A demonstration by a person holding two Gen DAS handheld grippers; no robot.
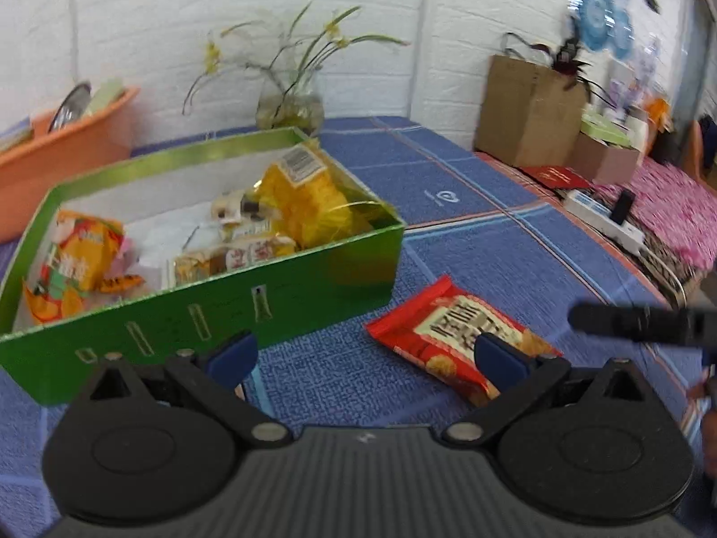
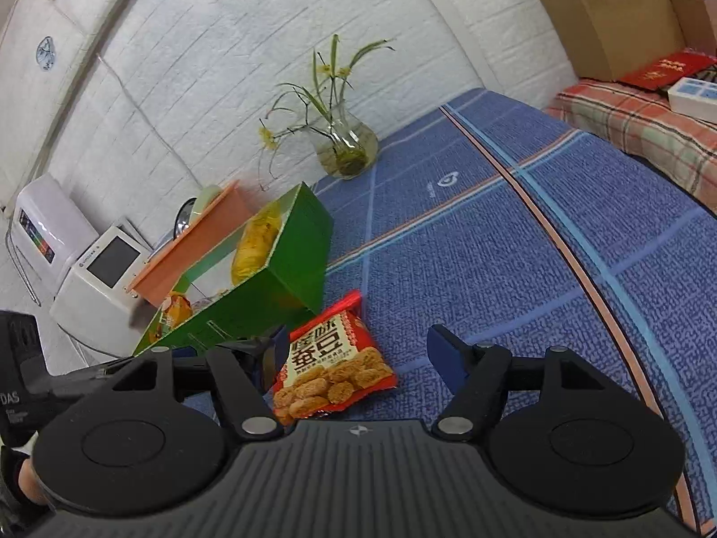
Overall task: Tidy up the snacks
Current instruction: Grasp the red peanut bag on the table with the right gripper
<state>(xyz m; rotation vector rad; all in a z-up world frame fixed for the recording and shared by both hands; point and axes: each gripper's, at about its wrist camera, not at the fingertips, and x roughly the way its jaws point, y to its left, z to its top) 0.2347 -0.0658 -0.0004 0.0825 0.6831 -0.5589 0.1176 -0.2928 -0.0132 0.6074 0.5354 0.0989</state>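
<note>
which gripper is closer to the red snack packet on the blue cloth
Right. The right gripper is open with the red snack packet between its fingers; the left gripper, also open, reaches it only with one fingertip.

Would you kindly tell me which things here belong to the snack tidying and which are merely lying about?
Job: red snack packet; green box holding snacks; yellow bag inside it.
Lying about: flower vase; orange basin; brown paper bag; power strip.

The green box point(image 1: 251, 309) blocks the table's point(image 2: 515, 269) left side, a red snack packet point(image 2: 331, 367) just beside its right end. Rightward, open cloth runs to the table's right edge; a vase point(image 2: 345, 143) stands at the back edge.
</note>
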